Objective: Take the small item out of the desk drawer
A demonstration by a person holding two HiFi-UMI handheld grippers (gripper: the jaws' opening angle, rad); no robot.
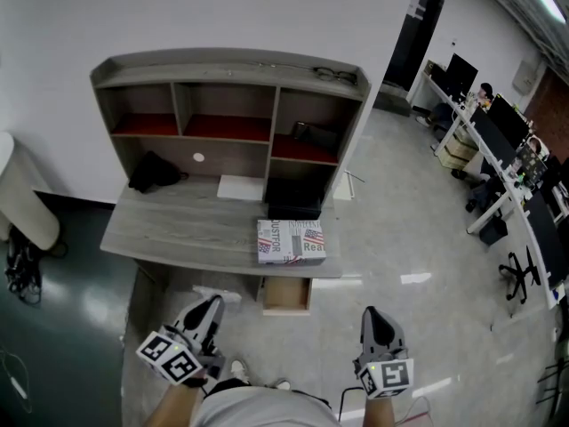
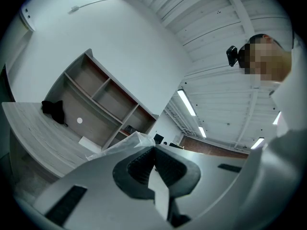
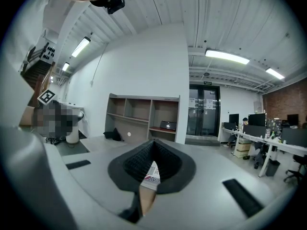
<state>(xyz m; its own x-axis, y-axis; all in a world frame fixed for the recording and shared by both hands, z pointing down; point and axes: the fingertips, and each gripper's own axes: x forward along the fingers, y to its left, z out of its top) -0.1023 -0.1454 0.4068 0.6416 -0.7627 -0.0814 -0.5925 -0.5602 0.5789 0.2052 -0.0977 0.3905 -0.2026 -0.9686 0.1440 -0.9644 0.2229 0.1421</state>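
While left hand-held gripper (image 2: 154, 148) pinches packet (image 2: 125, 145), box (image 1: 291, 241) sits above open drawer (image 1: 286, 297).

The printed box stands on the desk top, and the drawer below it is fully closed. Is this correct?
Not quite. The printed box does stand on the desk top, but the drawer below it is pulled open, as the head view shows.

A printed box (image 1: 291, 241) sits on the desk (image 1: 178, 225) above the open drawer (image 1: 286, 295).
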